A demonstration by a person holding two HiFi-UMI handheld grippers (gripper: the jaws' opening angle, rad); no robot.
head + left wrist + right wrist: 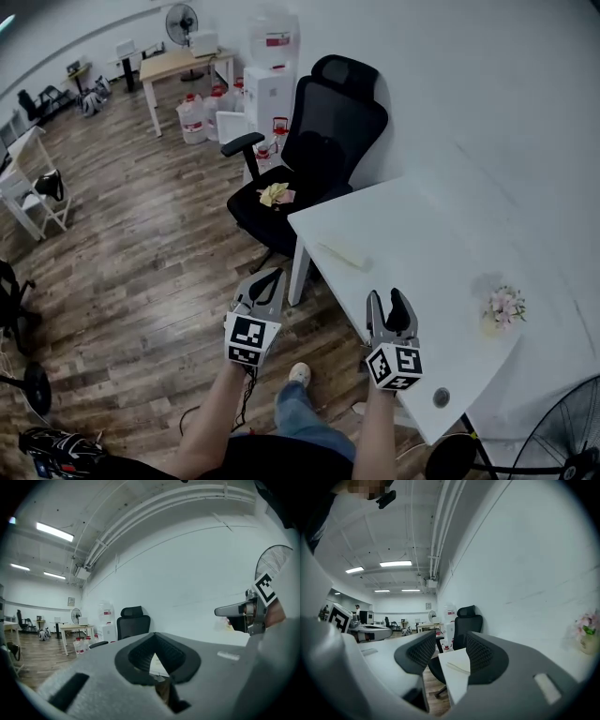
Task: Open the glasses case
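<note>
Your left tongs point(272, 277) are closed tip to tip on nothing. Your right tongs point(389, 302) stand apart and empty, well clear of the glasses case point(344, 254) on the tabletop point(431, 234).

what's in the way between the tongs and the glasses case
Nothing visible. The pale glasses case lies alone on the white table near its edge. The left tongs and right tongs hang short of it, with only air and bare tabletop between.

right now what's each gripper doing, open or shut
left gripper: shut, holding nothing.
right gripper: open, nothing between its jaws.
</note>
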